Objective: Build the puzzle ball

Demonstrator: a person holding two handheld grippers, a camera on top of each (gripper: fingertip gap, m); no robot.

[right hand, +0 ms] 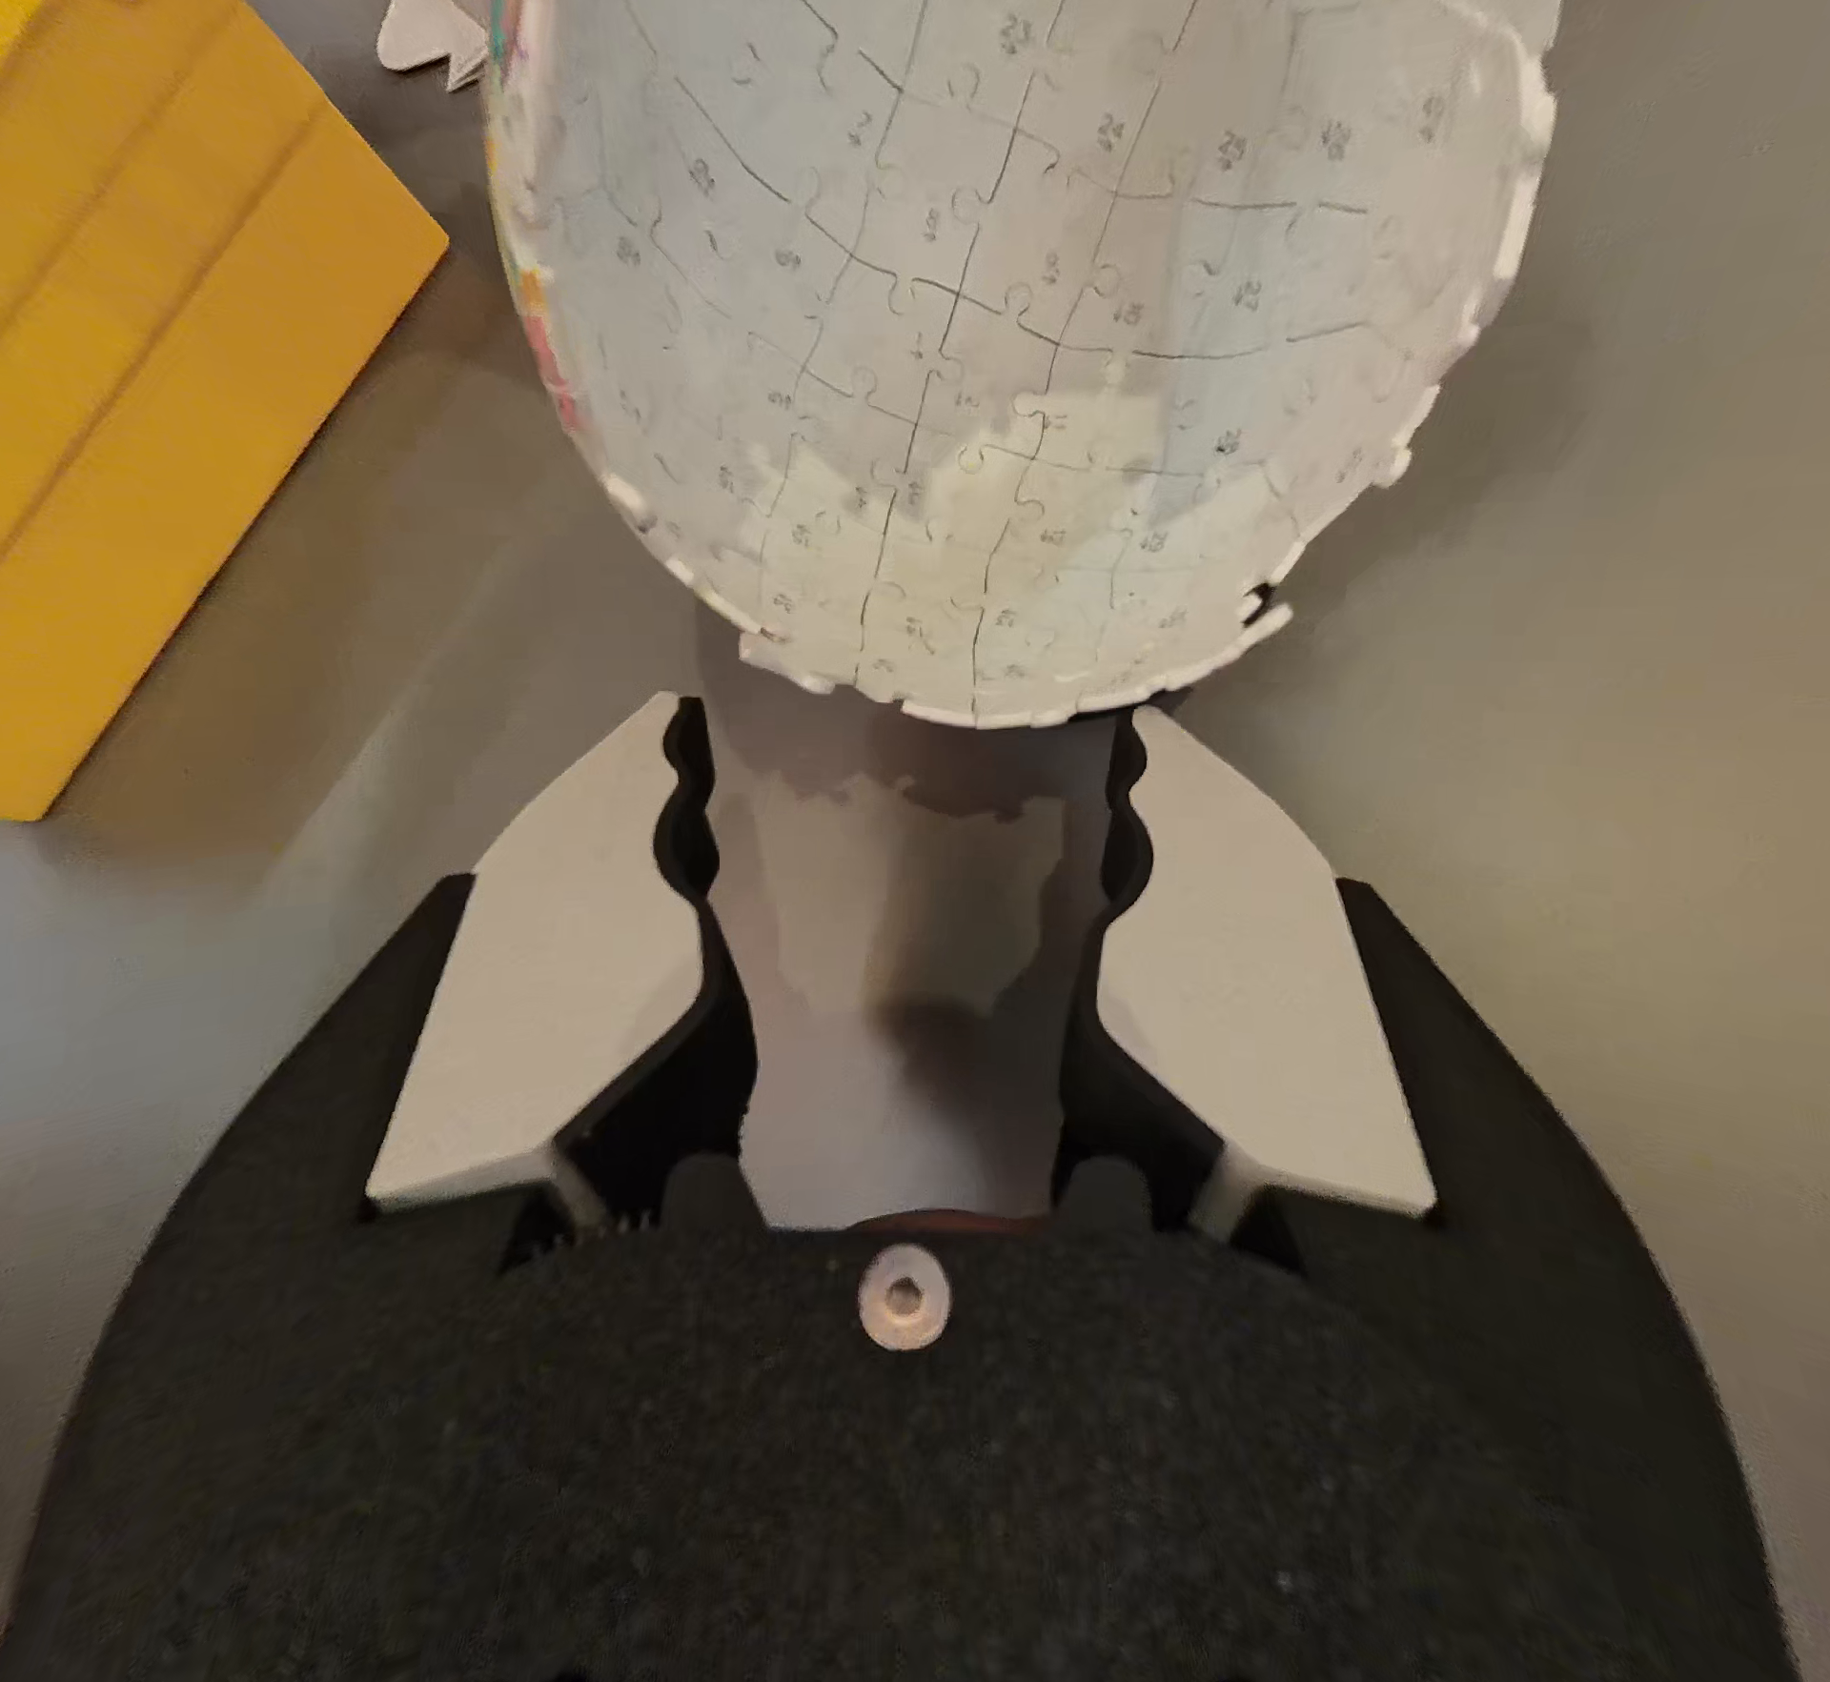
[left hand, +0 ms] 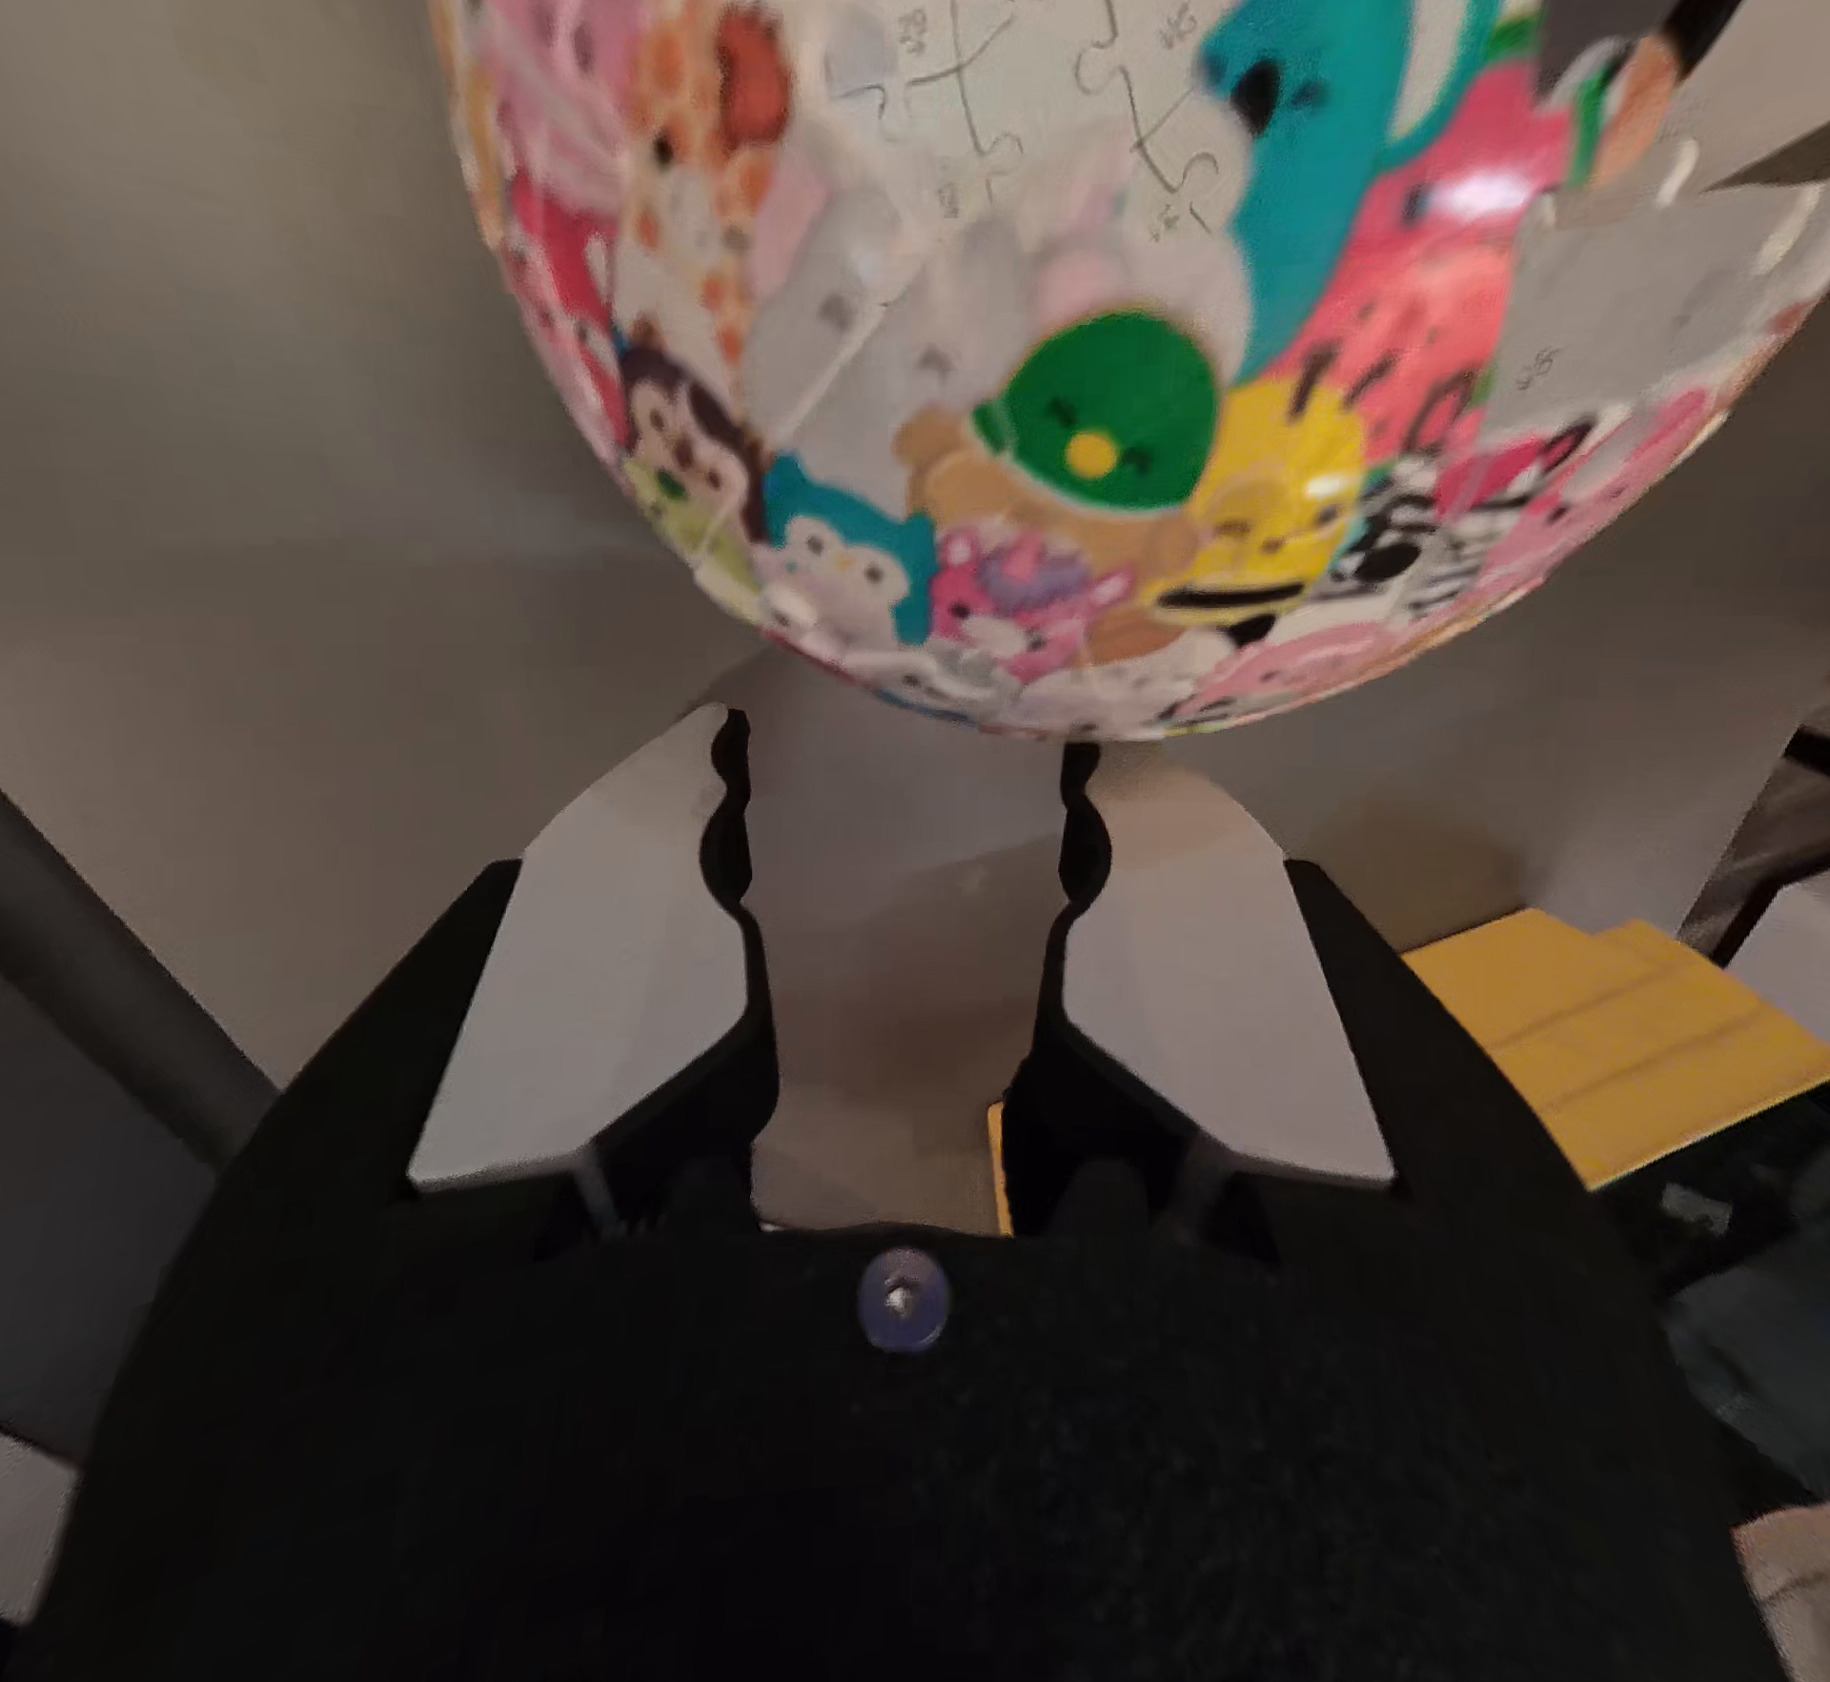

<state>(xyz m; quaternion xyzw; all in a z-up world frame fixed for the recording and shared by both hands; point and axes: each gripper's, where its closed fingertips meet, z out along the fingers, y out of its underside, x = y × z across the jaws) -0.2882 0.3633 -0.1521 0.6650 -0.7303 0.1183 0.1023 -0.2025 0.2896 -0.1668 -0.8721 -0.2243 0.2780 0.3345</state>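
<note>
The puzzle ball (left hand: 1040,298) is not complete: it is a curved shell, with bright cartoon animals on its outer side and a plain white inner side where the joints between the pieces and small printed marks show. In the left wrist view it fills the upper part of the picture, and its lower edge sits just beyond the tips of the left hand-held gripper (left hand: 906,743), which is open with a clear gap between its two fingers and holds nothing. In the right wrist view the white hollow side of the shell (right hand: 990,298) faces the camera, with a toothed rim of piece tabs around it. The right hand-held gripper (right hand: 906,724) is also open wide and empty, and its tips are just under the rim of the shell; whether they touch it I cannot tell. Below lies the grey worktop (right hand: 1584,743). A yellow box (right hand: 149,347) stands on it to the left of the ball, and the same box (left hand: 1584,1040) shows at the right of the left wrist view.
</note>
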